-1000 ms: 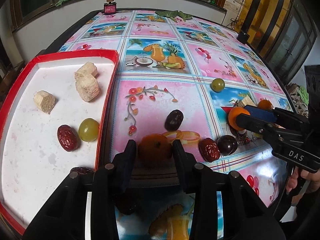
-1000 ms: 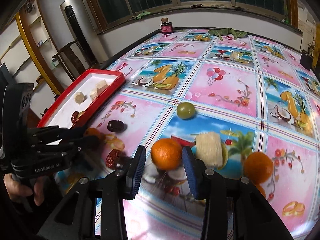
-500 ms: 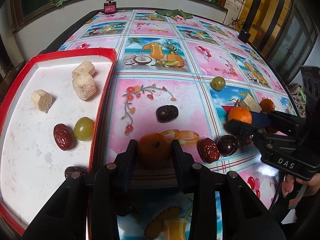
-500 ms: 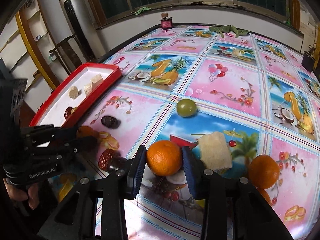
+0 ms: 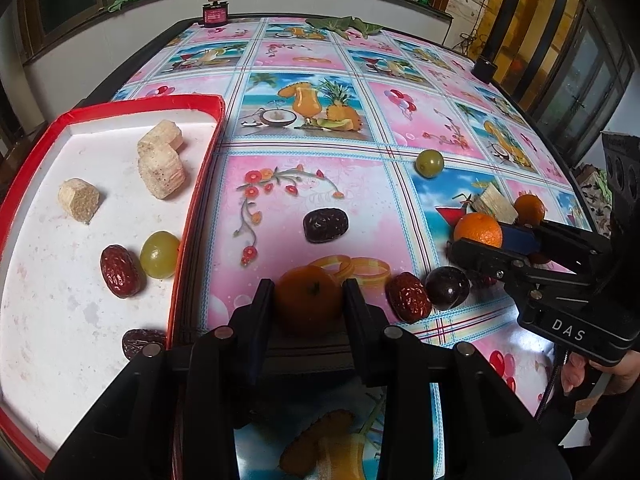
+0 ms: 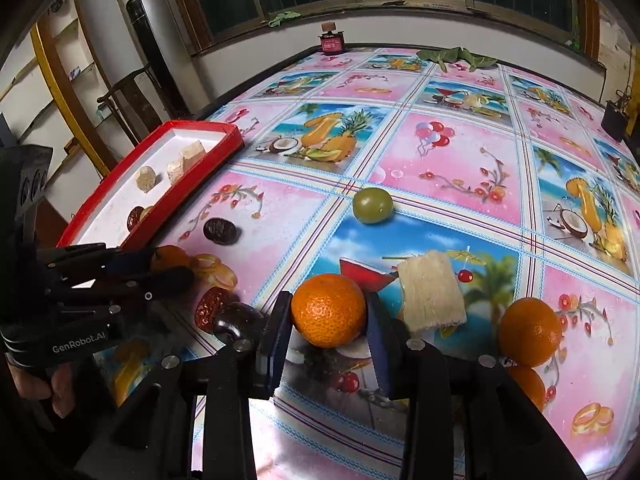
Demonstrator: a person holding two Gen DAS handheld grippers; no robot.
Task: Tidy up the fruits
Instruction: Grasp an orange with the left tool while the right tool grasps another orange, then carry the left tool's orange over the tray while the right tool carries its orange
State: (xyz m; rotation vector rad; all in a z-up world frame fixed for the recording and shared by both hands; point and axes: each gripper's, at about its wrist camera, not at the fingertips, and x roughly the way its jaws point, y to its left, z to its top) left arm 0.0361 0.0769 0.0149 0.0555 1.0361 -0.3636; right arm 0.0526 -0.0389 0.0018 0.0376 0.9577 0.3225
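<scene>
Left hand-held gripper: clenched on a small orange, both pads seen pressed to its sides, the fruit low over or on the table just beside the red tray; whether it is lifted cannot be told.

Right hand-held gripper: clenched likewise on a second orange, held near the table's front edge.

Already stowed in the tray: three pale cut fruit chunks, one red date, one green grape, one further dark date at the near rim (partly hidden by the gripper body).

Still loose on the table: a dark date in the pink panel; a red date touching a dark plum; a green grape further back; a pale fibrous chunk just beside the right gripper's orange; a third orange to its right.

Progress, as judged: under half done, six pieces in and eight out, counting the two in grasp. Remaining work is taken to be the carrying of both held oranges to the tray, then the six loose pieces. No sorting by kind is evident inside the tray so far.
</scene>
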